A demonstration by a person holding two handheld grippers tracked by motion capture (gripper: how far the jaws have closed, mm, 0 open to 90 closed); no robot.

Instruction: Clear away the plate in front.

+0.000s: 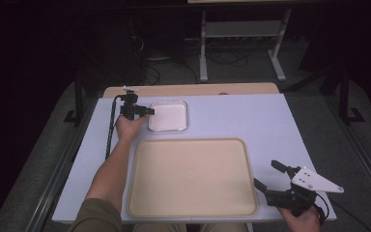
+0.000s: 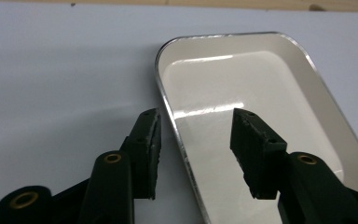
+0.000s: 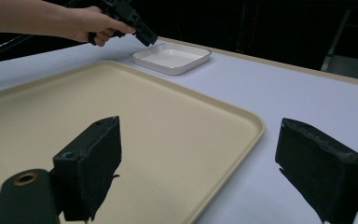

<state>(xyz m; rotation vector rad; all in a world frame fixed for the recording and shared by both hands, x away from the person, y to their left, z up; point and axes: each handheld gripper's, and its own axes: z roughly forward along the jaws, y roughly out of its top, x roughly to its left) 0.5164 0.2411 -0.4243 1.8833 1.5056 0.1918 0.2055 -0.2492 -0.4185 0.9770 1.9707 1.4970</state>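
Note:
A shallow white dish [image 1: 169,116] with a shiny rim lies on the far left part of the table, empty. My left gripper [image 1: 150,111] is at the dish's left edge. In the left gripper view the dish [image 2: 261,93] has its rim running between the two jaws of that gripper [image 2: 196,126]: one pad is outside on the table, the other over the dish's floor, and neither touches the rim. From the right gripper view the left gripper [image 3: 147,37] hangs over the dish [image 3: 171,58]. My right gripper [image 1: 265,174] stands wide open at the near right corner, holding nothing [image 3: 198,154].
A large beige tray [image 1: 193,179] lies empty in the near middle, its right rim [image 3: 256,126] just left of my right gripper. The pale table sheet [image 1: 251,116] stretches bare to the right. A wooden strip [image 1: 193,89] marks the far edge.

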